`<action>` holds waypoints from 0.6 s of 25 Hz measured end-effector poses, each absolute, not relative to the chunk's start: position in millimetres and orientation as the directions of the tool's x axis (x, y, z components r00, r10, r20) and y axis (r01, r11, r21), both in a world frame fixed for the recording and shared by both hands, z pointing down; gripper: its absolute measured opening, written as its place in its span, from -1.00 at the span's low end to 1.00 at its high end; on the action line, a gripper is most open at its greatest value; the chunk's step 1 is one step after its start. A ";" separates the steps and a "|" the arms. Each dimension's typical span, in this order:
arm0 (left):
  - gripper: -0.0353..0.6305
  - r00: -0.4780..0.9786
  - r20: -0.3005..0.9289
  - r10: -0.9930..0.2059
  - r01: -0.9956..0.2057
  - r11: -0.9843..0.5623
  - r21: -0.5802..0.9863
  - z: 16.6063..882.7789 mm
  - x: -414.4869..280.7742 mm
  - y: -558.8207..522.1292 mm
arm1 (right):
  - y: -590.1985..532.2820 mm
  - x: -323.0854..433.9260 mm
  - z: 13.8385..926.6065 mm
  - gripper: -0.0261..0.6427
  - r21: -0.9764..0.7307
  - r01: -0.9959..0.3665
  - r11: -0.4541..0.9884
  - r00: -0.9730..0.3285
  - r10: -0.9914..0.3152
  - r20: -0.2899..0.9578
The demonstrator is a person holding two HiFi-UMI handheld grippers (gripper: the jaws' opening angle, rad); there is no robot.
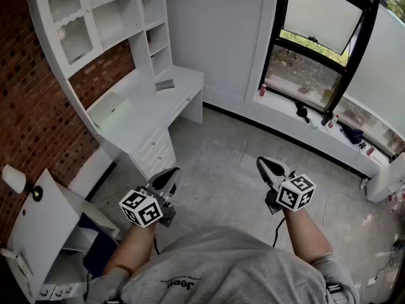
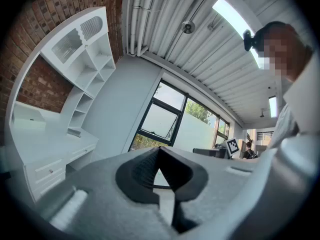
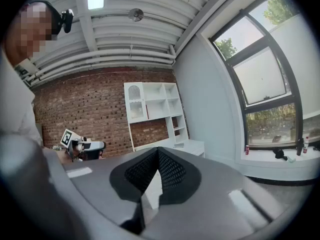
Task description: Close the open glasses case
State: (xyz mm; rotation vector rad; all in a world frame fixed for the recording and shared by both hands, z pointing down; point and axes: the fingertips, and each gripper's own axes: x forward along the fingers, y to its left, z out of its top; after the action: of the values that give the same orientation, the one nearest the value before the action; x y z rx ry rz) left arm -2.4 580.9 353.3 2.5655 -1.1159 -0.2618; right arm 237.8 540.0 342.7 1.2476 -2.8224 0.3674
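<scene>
Gripping nothing, the left gripper [image 1: 166,180] has its 2 black ribbed pads pressed tip to tip. The right gripper [image 1: 271,167] is clenched empty in the same way, and its pads are dimpled in a fine mesh pattern. Both bodies are smooth grey plastic, and each carries a cube [image 1: 140,208] printed with black-and-white square markers. The person's 2 bare forearms reach forward from a grey shirt. They hold the tools roughly level, side by side and apart, above a speckled grey floor [image 1: 221,157].

The glasses case [image 1: 164,85] is a small grey box with its lid tilted up. It sits well ahead of the left gripper and far from both tools. It rests near the far end of a smooth white desk [image 1: 142,116] with rounded drawer fronts. A white shelf unit [image 1: 95,18] with an arched glass door rises behind the desk, against a rough red brick wall [image 1: 25,106].
</scene>
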 end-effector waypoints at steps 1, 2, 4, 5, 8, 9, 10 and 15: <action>-0.90 0.677 -0.036 -0.735 -0.675 -0.639 0.368 353.0 -1.8 580.7 | 539.8 238.1 342.4 -0.90 -0.201 -0.733 0.650 -0.678 -0.725 0.125; -0.90 0.677 -0.036 -0.735 -0.675 -0.640 0.367 352.7 -1.2 580.6 | 539.7 238.4 342.3 -0.90 -0.201 -0.732 0.651 -0.678 -0.724 0.125; -0.90 0.679 -0.036 -0.734 -0.674 -0.641 0.366 352.5 0.4 580.5 | 539.5 239.2 342.3 -0.90 -0.200 -0.732 0.652 -0.679 -0.724 0.124; -0.90 0.679 -0.035 -0.733 -0.674 -0.642 0.365 352.6 0.9 580.4 | 539.3 239.4 342.5 -0.90 -0.200 -0.731 0.652 -0.679 -0.724 0.124; -0.90 0.680 -0.033 -0.732 -0.674 -0.643 0.363 352.5 1.0 579.6 | 538.4 238.9 342.7 -0.90 -0.199 -0.731 0.653 -0.680 -0.723 0.124; -0.90 0.681 -0.032 -0.732 -0.674 -0.643 0.363 352.3 1.1 579.2 | 537.9 238.8 342.5 -0.90 -0.198 -0.730 0.654 -0.681 -0.722 0.125; -0.90 0.681 -0.031 -0.732 -0.675 -0.643 0.362 352.0 1.3 578.8 | 537.3 238.9 342.1 -0.90 -0.198 -0.730 0.655 -0.681 -0.722 0.125; -0.90 0.678 -0.023 -0.735 -0.679 -0.638 0.362 351.2 4.6 576.5 | 532.8 244.1 337.6 -0.90 -0.212 -0.736 0.643 -0.672 -0.732 0.114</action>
State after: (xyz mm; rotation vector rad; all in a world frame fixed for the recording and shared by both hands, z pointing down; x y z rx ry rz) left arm 4.6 576.5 351.2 2.5681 -1.1185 -0.2403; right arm 244.1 532.8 337.6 1.2656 -2.8310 0.3775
